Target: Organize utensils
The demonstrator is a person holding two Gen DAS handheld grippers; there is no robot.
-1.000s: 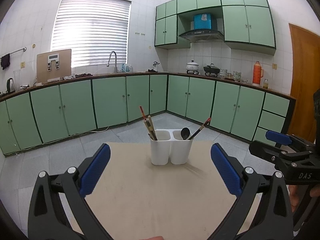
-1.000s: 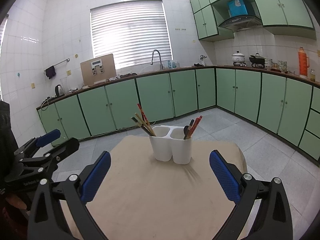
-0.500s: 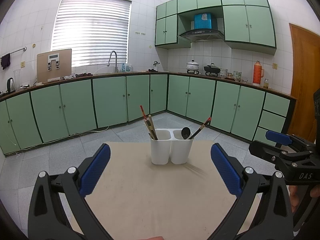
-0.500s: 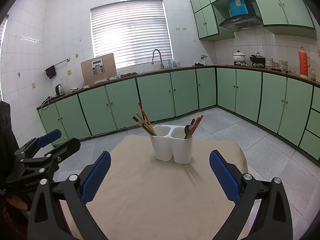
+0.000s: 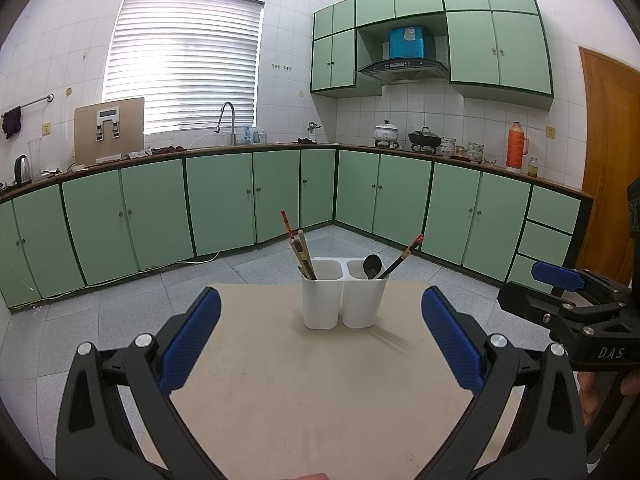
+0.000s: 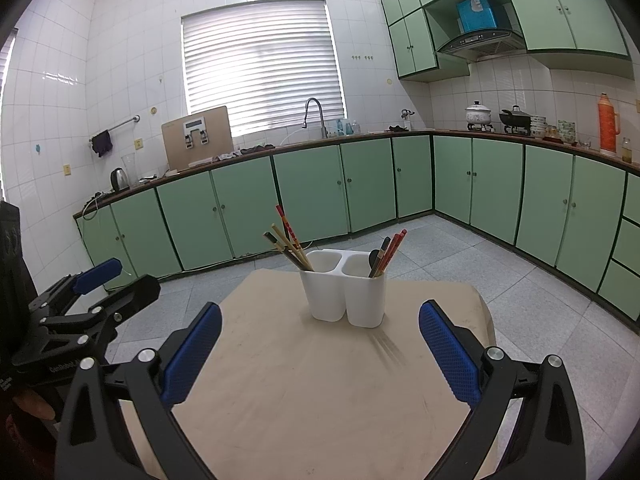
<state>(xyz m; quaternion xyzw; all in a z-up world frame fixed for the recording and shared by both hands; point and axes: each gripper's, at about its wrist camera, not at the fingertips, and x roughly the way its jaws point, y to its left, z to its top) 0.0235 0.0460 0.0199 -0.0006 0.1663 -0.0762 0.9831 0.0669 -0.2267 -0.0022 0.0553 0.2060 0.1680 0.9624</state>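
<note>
Left gripper point(image 5: 320, 336), right gripper point(image 6: 320, 338) spread wide, empty; beige table point(image 5: 304, 392), green kitchen cabinets point(image 5: 220, 200).

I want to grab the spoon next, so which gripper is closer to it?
Hard to call, both hang back similarly. Left gripper faces the holder head-on; right gripper sits on the side of the spoon, so perhaps slightly nearer.

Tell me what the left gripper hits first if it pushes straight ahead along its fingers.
Probably the white two-compartment plastic utensil holder on the beige table. It stands centred ahead of the open left gripper, with only bare tabletop between; height alignment is uncertain.
</note>
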